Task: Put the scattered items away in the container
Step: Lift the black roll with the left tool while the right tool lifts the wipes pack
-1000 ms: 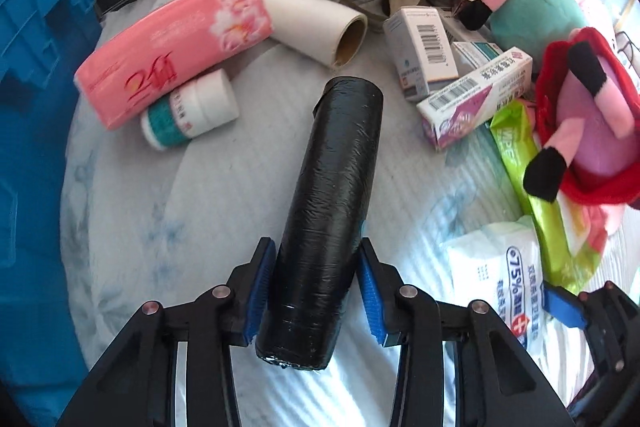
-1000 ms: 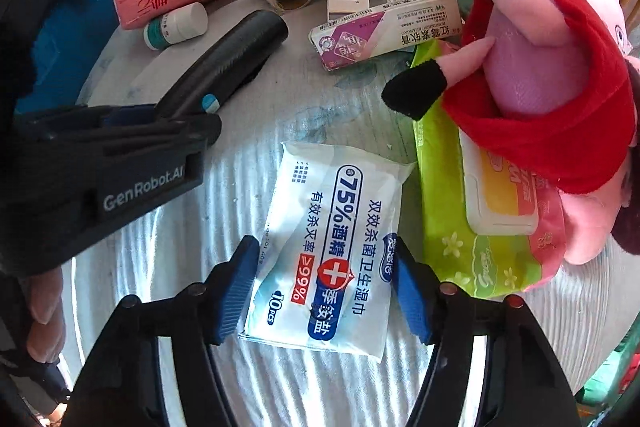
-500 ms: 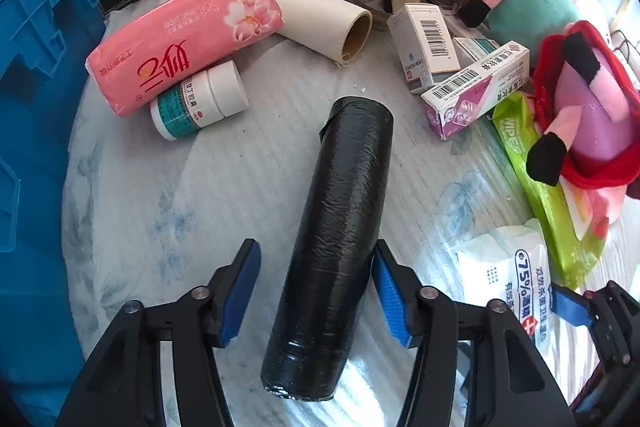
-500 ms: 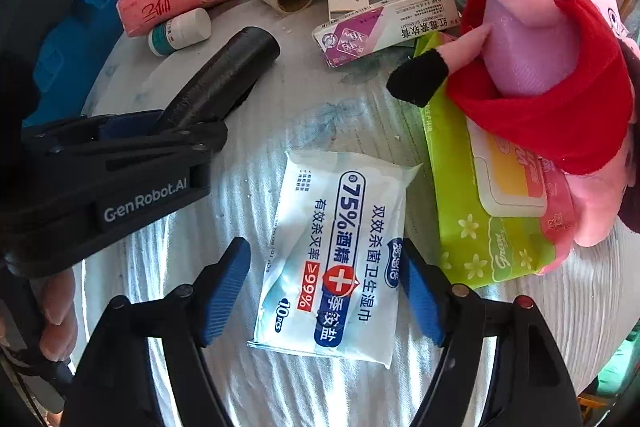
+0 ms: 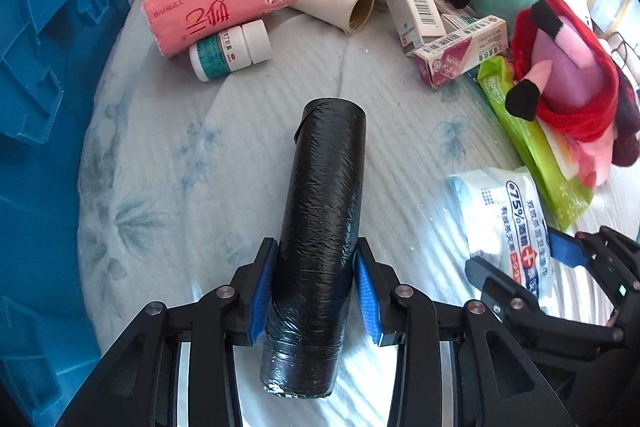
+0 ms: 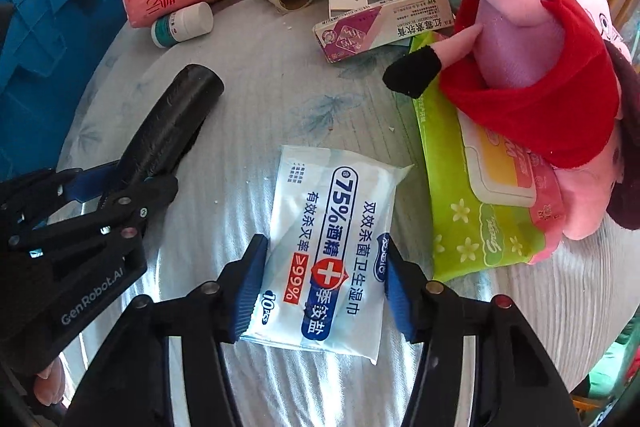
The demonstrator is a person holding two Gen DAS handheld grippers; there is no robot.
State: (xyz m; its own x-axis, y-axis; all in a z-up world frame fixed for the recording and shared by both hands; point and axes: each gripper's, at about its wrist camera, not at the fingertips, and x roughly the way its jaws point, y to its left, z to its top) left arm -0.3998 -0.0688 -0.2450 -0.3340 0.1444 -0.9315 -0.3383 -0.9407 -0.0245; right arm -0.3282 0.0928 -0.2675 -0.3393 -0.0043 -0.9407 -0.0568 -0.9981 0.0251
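A black plastic-wrapped roll [image 5: 324, 187] points away from me over the pale bedsheet. My left gripper [image 5: 314, 287] is closing on its near end, both blue pads pressed to its sides. In the right wrist view the same roll [image 6: 172, 123] slants up from the left gripper [image 6: 108, 187]. A white and blue pack of alcohol wipes [image 6: 332, 211] lies flat on the sheet. My right gripper [image 6: 322, 283] is closing across its near half, a pad against each long edge. The blue crate [image 5: 40, 107] stands along the left.
Beyond the roll lie a pink tissue pack [image 5: 224, 7], a white pill bottle [image 5: 230, 51], a cardboard tube [image 5: 340, 3] and several medicine boxes [image 5: 460, 51]. A plush toy in red [image 6: 540, 59] rests on a green wipes pack [image 6: 472, 227] at the right.
Both grippers spread their jaws half a second ago and have closed in again, left on the black roll, right on the wipes pack. The left view has risen and pulled back.
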